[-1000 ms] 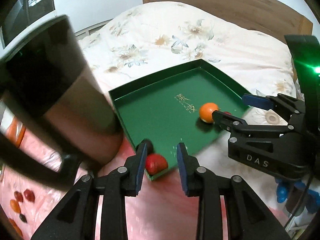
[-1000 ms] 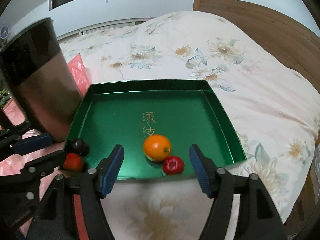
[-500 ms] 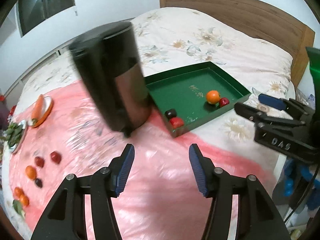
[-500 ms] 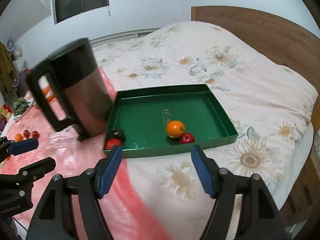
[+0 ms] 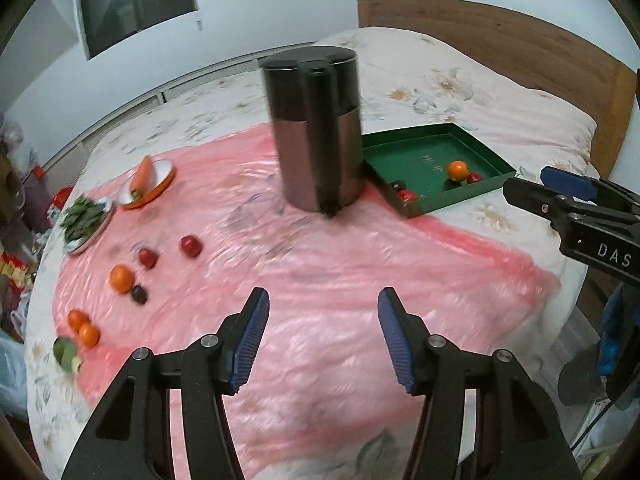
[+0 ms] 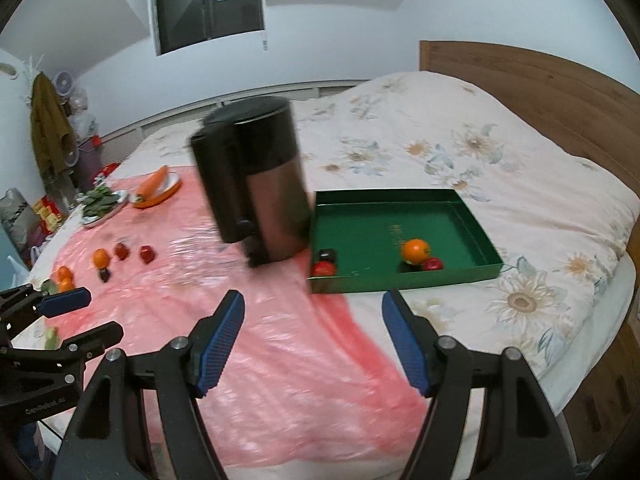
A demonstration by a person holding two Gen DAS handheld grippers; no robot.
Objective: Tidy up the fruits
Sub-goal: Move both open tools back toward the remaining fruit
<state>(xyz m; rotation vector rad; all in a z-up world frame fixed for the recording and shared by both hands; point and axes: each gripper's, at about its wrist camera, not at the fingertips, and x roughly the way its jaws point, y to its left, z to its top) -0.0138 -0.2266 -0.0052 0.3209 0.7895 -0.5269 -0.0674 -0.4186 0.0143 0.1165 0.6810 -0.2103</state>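
Bedroom scene: a floral bedspread (image 6: 460, 160) covers a bed with a wooden headboard (image 6: 532, 92); a pink plastic sheet (image 5: 320, 264) lies over its near half. Landmark: a tall dark canister (image 5: 316, 132) standing upright on the sheet. Just right of the canister, a green tray (image 6: 404, 280) holds an orange (image 6: 416, 251) touching a red fruit (image 6: 433, 265), with a dark fruit (image 6: 327, 255) and a second red fruit (image 6: 323, 269) in its near-left corner. Left of the canister, loose fruits (image 5: 120, 279) are scattered on the sheet; farther left, an orange dish with a carrot (image 5: 143, 177) and a plate of greens (image 5: 86, 220). Left gripper (image 5: 322, 332) and right gripper (image 6: 314, 338) hover above the sheet, near side of the canister, jaws spread wide, holding and touching nothing.
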